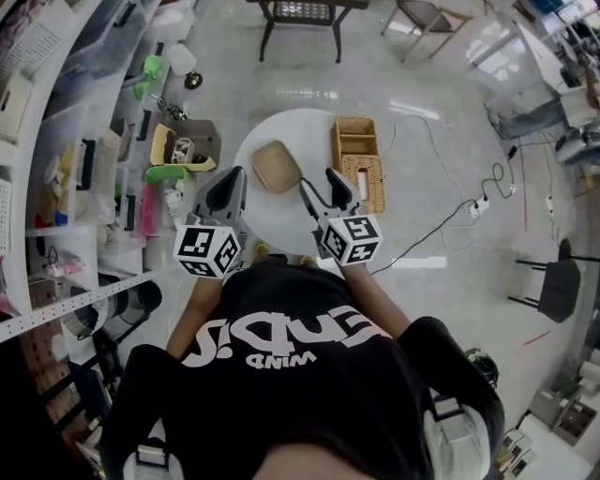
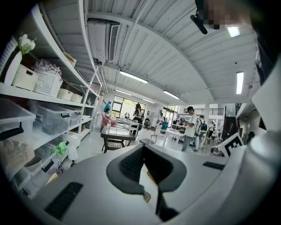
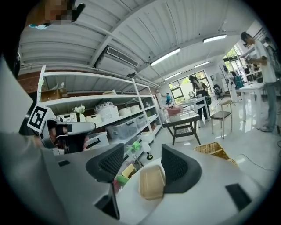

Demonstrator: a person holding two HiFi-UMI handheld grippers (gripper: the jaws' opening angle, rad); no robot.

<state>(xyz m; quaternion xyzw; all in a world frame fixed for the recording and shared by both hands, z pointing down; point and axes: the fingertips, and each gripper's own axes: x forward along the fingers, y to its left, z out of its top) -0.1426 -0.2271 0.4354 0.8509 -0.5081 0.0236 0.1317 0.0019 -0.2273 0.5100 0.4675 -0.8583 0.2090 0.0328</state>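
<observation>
Tan shallow tray (image 1: 276,166) lies flat on round white table (image 1: 274,217), toward the far side, just left of wicker basket (image 1: 357,150), small gap between them

Right gripper (image 1: 316,180) hovers near tray's right edge, claw apart, nothing clamped; in the right gripper view the tray (image 3: 152,182) shows in the gap between the two pads, not touched

Left gripper (image 1: 232,178) is at table's left edge, left of tray and apart from it; left gripper view shows its claw (image 2: 142,149) closed tip to tip, nothing in it

Basket has compartments, a white item sits in the near one, can't tell what it is

Storage shelves (image 1: 56,187) with bins and clutter run along the left; black low table (image 1: 300,14) stands on the floor beyond the white table; white cable and power strip (image 1: 480,204) on floor to the right
</observation>
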